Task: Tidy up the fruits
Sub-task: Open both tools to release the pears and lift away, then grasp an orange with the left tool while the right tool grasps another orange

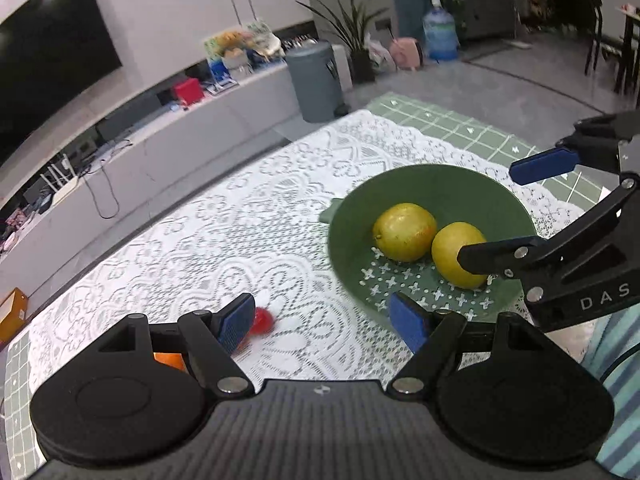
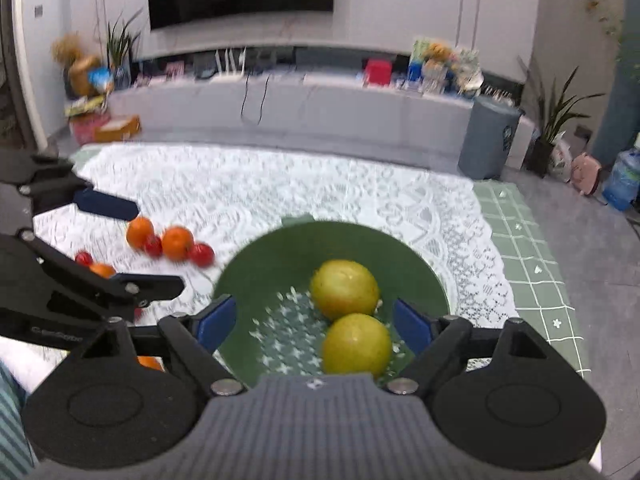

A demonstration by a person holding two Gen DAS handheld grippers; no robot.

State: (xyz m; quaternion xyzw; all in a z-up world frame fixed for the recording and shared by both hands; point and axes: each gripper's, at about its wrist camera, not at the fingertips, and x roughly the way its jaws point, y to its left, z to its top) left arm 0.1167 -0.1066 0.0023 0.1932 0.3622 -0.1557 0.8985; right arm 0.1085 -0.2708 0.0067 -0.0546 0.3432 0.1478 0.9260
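Observation:
A green bowl (image 1: 448,188) on the lace cloth holds two yellow-green fruits, one at the back (image 1: 404,231) and one in front (image 1: 456,254). It shows in the right wrist view too (image 2: 280,252) with both fruits (image 2: 344,294) (image 2: 356,344). My right gripper (image 2: 316,324) is open and empty just above the bowl's near side. My left gripper (image 1: 324,320) is open and empty over the cloth left of the bowl. Oranges (image 2: 176,242) and small red tomatoes (image 2: 202,254) lie on the cloth at the left; one tomato (image 1: 264,320) sits by my left finger.
A white lace cloth (image 1: 224,232) covers a green checked tablecloth (image 2: 528,248). Beyond the table stand a grey bin (image 1: 316,80), a low white cabinet (image 2: 320,108) with clutter, a potted plant (image 1: 356,36) and a water jug (image 1: 440,36).

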